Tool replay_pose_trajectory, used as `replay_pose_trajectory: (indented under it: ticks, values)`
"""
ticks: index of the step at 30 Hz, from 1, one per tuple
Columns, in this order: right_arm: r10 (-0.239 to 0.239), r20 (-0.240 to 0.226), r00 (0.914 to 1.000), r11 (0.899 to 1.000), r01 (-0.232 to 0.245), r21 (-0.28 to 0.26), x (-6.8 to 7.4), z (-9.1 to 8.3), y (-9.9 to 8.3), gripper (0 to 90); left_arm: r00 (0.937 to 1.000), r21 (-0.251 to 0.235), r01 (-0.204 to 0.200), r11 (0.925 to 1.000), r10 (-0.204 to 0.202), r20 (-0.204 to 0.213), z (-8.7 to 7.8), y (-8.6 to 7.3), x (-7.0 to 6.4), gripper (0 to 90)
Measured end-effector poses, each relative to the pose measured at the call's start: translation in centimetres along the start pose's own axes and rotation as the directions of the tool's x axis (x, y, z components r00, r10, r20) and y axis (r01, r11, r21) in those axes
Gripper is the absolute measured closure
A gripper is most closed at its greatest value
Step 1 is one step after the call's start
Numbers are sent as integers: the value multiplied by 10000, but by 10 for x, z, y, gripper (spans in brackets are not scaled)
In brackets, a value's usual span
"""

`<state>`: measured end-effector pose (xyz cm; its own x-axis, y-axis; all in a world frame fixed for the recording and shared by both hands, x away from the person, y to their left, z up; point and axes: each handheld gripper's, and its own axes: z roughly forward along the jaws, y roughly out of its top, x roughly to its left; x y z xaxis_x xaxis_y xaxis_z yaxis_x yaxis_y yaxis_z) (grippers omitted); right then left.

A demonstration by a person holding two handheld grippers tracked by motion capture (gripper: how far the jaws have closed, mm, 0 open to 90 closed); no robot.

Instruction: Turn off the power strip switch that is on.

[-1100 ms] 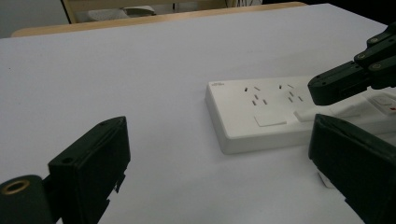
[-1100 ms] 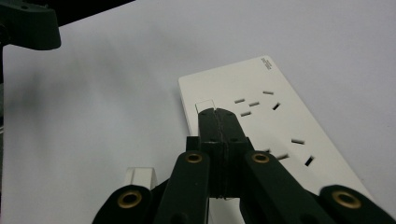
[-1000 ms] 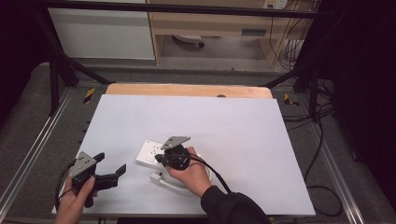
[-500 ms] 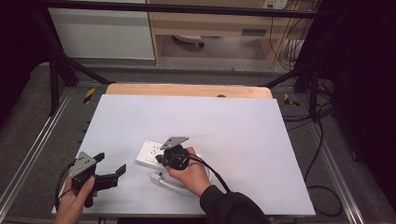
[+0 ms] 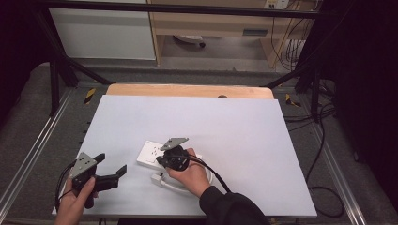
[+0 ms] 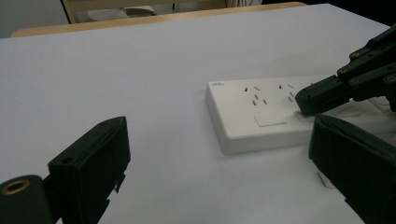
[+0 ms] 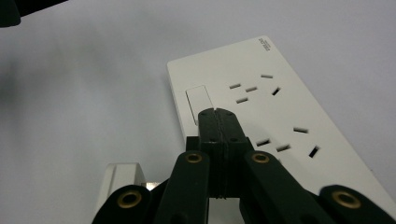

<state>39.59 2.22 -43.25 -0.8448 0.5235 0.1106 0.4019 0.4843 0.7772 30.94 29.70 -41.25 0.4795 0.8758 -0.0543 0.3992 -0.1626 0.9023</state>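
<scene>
Pale grey, the flat rectangular tabletop (image 5: 244,136) carries everything I am working with. On its near-left part lies the white plastic power strip (image 5: 152,154), flat, sockets up, its white plug (image 5: 158,178) just beside its near edge. My right gripper (image 5: 162,160) sits over the strip, jaws pressed together, tips beside the strip's rectangular switch (image 7: 199,103). My left gripper (image 5: 112,169) rests left of the strip, apart from it, jaws spread wide.
</scene>
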Motion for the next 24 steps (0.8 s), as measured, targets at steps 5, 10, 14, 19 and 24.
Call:
replay_pose_trajectory:
  ticks: [5,10,14,19,24]
  values:
    - [-36,-41,10000,10000,36,43,1,2,0,900,10000,9,-16,10000,16,11,0,0,0,53]
    - [6,-27,10000,10000,-6,39,0,2,0,900,10000,7,-12,10000,12,11,0,0,0,53]
    - [20,-8,10000,10000,-20,32,0,2,0,900,10000,8,-25,10000,25,14,0,0,0,53]
    - [68,0,10000,10000,-68,3,1,2,0,900,10000,5,-24,10000,24,9,0,0,0,53]
    - [47,11,10000,10000,-47,-55,1,3,-1,900,10000,9,-35,10000,35,17,0,0,0,53]
